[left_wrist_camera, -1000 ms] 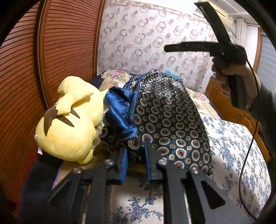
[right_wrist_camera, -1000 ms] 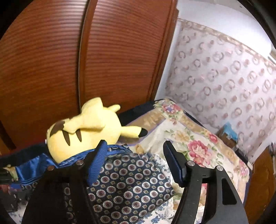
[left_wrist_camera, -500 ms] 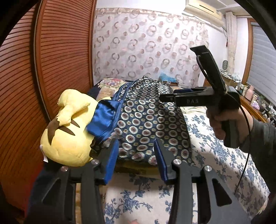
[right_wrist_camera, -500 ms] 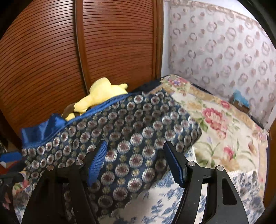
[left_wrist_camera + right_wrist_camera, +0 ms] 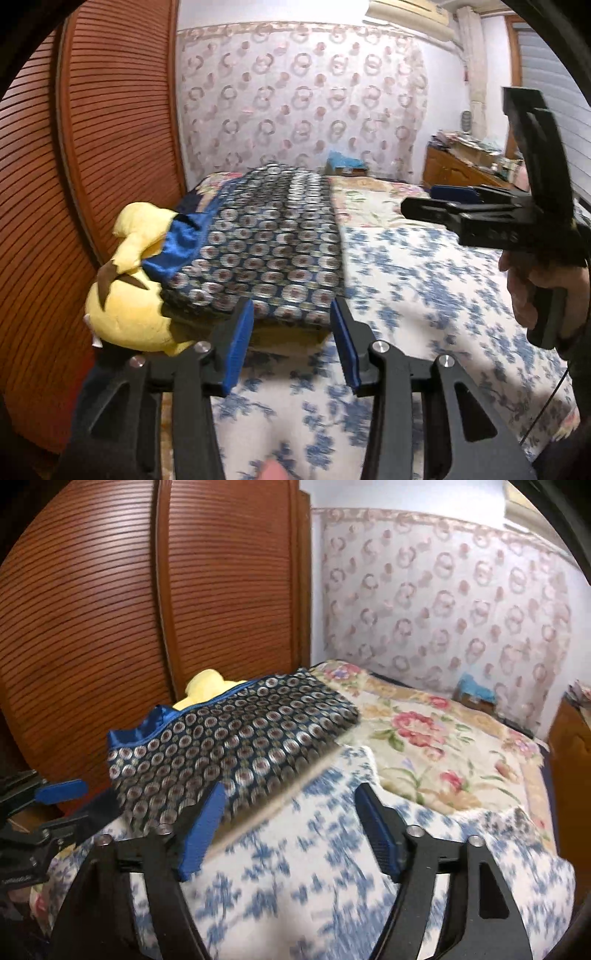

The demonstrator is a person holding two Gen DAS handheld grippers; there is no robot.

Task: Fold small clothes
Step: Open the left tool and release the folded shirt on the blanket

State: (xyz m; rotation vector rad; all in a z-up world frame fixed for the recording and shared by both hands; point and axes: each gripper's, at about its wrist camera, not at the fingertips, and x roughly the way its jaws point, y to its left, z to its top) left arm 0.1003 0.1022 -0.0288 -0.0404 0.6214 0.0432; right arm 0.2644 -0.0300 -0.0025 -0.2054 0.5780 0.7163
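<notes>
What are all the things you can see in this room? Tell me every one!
Patterned garment: one, dark blue with round medallions and a shiny blue lining, lying folded on the bed, its edge over the plush toy.
Plush toy: one, yellow with brown marks, at the garment's left side by the wardrobe.
Bedspread: one, white with blue flowers, covering the near bed.
Floral blanket: one, cream with pink roses, farther up the bed.
Wardrobe doors: brown, slatted, left of the bed.
Curtain: pale with ring pattern, behind the bed.
Left gripper: black with blue pads, open, empty.
Right gripper: black with blue pads, jaws opening, empty.
</notes>
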